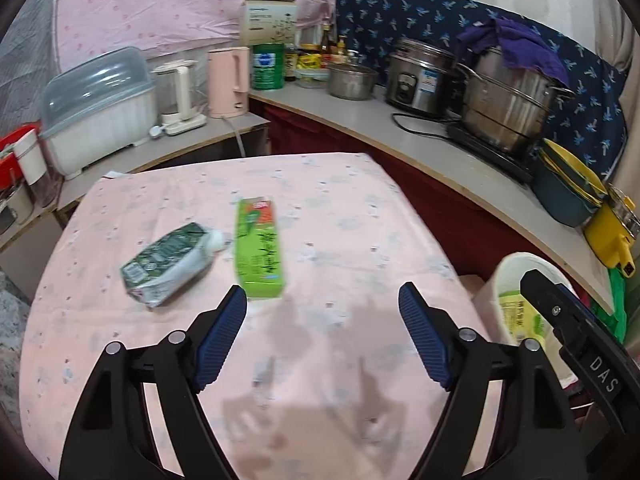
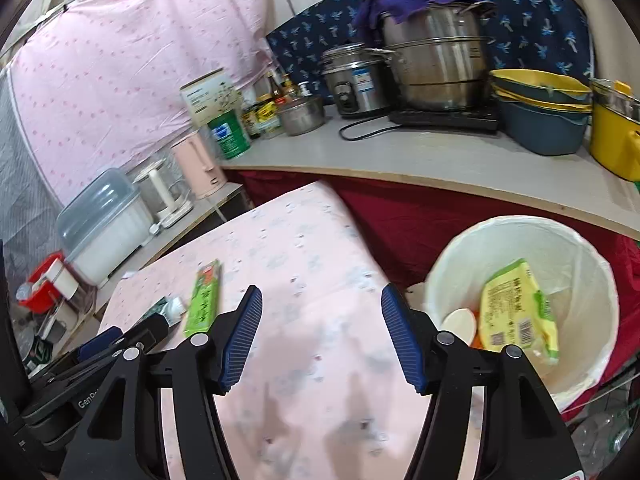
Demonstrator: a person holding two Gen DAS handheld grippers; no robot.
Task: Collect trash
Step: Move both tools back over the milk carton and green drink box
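Note:
A green carton [image 1: 260,250] lies flat on the pink tablecloth [image 1: 340,216], with a crumpled dark green and silver pouch [image 1: 170,262] to its left. My left gripper [image 1: 322,300] hovers over the cloth just short of the carton, open and empty. My right gripper [image 2: 322,300] is open and empty too, above the cloth's right part; the carton [image 2: 204,300] and the pouch [image 2: 170,308] lie to its left. A white-lined bin [image 2: 576,256] stands right of the table and holds a yellow-green packet [image 2: 516,312] and a white lid [image 2: 460,322]. The bin [image 1: 516,268] also shows behind the right gripper's body.
A grey counter [image 1: 432,136] wraps behind and right of the table with steel pots [image 1: 508,108], a rice cooker [image 1: 420,76], a pink kettle [image 1: 228,82], stacked bowls [image 1: 568,184] and a yellow pot [image 1: 612,236]. A covered dish rack [image 1: 100,104] stands at the left.

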